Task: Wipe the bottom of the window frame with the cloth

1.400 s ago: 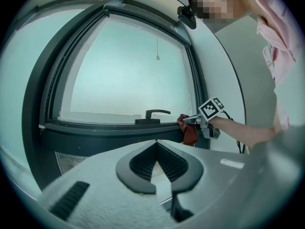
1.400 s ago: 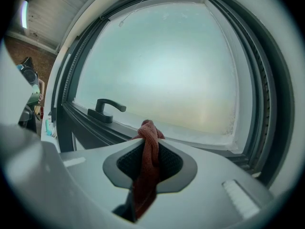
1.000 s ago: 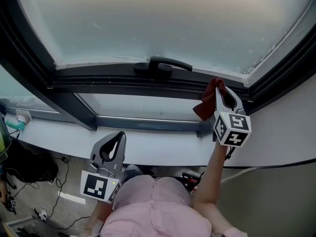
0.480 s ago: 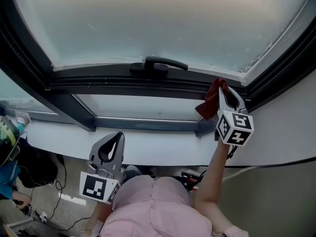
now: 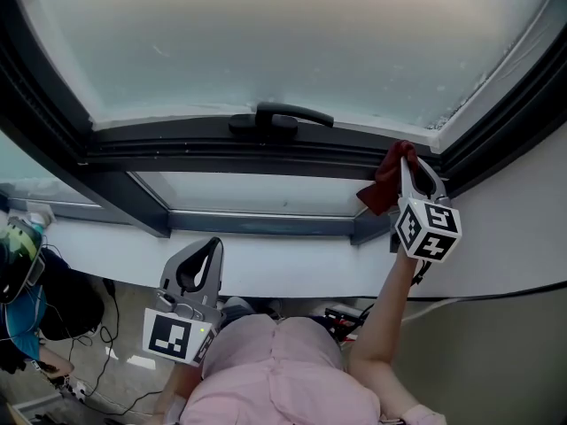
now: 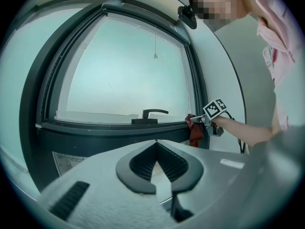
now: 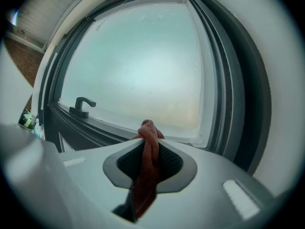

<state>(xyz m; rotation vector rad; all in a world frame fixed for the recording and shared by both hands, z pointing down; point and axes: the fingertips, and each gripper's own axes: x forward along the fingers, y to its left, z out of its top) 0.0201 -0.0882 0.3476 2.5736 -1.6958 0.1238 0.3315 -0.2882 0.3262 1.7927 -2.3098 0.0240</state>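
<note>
Cloth (image 5: 379,184), red, is clamped in the right tool (image 5: 406,156) and bunched at the far right corner of the window frame (image 5: 221,149) bottom rail, probably touching it. Left tool (image 5: 213,243) has jaws together on nothing, low by the sill (image 5: 283,268). Wipe looks barely begun; the rail leftward under the handle (image 5: 282,118) is likely still to do.

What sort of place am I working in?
Indoors at a large window, perhaps an office or workroom: dark window frame, its lever handle, white sill beneath.
</note>
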